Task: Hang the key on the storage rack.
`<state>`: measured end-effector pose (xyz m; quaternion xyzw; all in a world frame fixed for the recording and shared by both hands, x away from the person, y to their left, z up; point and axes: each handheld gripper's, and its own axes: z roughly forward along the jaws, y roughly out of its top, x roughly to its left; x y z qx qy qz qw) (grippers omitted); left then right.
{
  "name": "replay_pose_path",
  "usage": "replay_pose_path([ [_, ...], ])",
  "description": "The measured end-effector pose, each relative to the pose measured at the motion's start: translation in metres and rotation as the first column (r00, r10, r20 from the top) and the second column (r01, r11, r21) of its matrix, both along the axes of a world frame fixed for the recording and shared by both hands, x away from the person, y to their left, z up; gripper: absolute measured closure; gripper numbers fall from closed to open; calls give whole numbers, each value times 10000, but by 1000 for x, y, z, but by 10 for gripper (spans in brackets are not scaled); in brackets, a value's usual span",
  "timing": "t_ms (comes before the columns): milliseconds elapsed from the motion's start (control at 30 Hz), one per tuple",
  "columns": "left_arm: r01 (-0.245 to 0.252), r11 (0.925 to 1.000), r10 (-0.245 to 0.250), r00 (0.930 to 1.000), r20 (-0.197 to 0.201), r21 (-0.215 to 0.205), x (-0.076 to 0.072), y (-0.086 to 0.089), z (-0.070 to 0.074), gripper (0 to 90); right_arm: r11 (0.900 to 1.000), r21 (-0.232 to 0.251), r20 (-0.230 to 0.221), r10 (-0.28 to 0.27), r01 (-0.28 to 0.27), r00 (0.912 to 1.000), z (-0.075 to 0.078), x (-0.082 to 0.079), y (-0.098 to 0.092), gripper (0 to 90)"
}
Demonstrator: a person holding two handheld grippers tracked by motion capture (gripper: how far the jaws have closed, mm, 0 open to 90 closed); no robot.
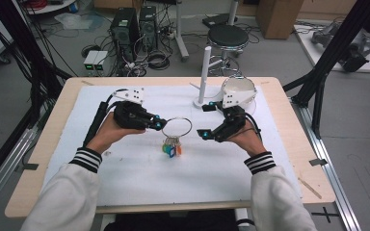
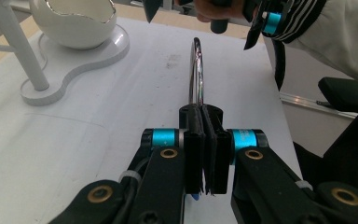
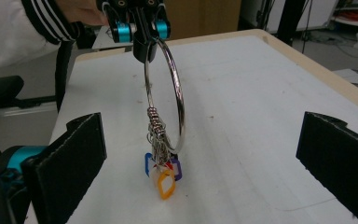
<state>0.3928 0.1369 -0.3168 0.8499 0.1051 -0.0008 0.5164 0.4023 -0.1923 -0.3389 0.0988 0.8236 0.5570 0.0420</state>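
A large metal ring (image 1: 191,127) hangs above the white mat, and my left gripper (image 1: 160,124) is shut on its left side. Several small rings with coloured plastic tags (image 1: 172,149) dangle from the ring's bottom, with the tags reaching the mat. In the left gripper view the jaws (image 2: 204,121) pinch the ring (image 2: 196,70) edge-on. My right gripper (image 1: 207,119) stands open just right of the ring, not touching it. In the right gripper view the wide-apart pads (image 3: 74,158) frame the ring (image 3: 181,100) and tags (image 3: 165,179), and the left gripper (image 3: 142,44) clamps the ring's top.
A white stand with an upright post (image 1: 204,72) and a white bowl (image 1: 238,89) sits at the back right of the mat (image 1: 139,178). The wooden table edge (image 1: 38,159) borders the mat. Computers, cables and a stool stand on the floor beyond.
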Motion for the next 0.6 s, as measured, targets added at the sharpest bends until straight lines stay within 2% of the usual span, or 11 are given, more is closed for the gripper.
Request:
replay_pose_path([
  [33, 51, 10000, -51, 10000, 3, -37, 0, 0, 0, 873, 9998, -59, 19, 182, -182, 9998, -1, 1, 4, 44],
  [167, 142, 9999, -142, 9999, -14, -54, 0, -2, -1, 873, 9993, -99, 99, 352, -351, 9993, -1, 0, 8, 62],
  [233, 207, 9998, -207, 9998, -14, -21, 0, -3, -1, 873, 9988, -201, 80, 451, -449, 9990, -2, 1, 10, 99],
  [267, 225, 9997, -225, 9997, -17, 17, 0, -3, -2, 873, 9985, -210, -58, 512, -513, 9987, -2, 1, 11, 157],
  [333, 250, 9997, -250, 9997, -24, -1, 0, -5, -2, 873, 9982, -102, -40, 594, -594, 9982, -2, 1, 12, 214],
  [367, 263, 9997, -263, 9996, -52, -11, 0, -5, -2, 873, 9980, -106, -28, 628, -628, 9980, -2, 1, 12, 289],
  [433, 269, 9996, -269, 9996, -43, 11, 0, -5, -2, 873, 9977, -64, -76, 674, -674, 9977, -2, 2, 12, 319],
  [467, 267, 9996, -266, 9996, -30, 45, 0, -5, -2, 873, 9969, 22, -163, 784, -783, 9968, -2, 2, 12, 403],
  [500, 294, 9996, -294, 9996, -1, 34, 0, -6, -2, 873, 9969, 22, -163, 784, -783, 9968, -2, 2, 12, 403],
  [600, 302, 9995, -302, 9995, -31, 15, 0, -6, -2, 873, 9961, 46, -164, 886, -886, 9959, -2, 2, 12, 507],
])
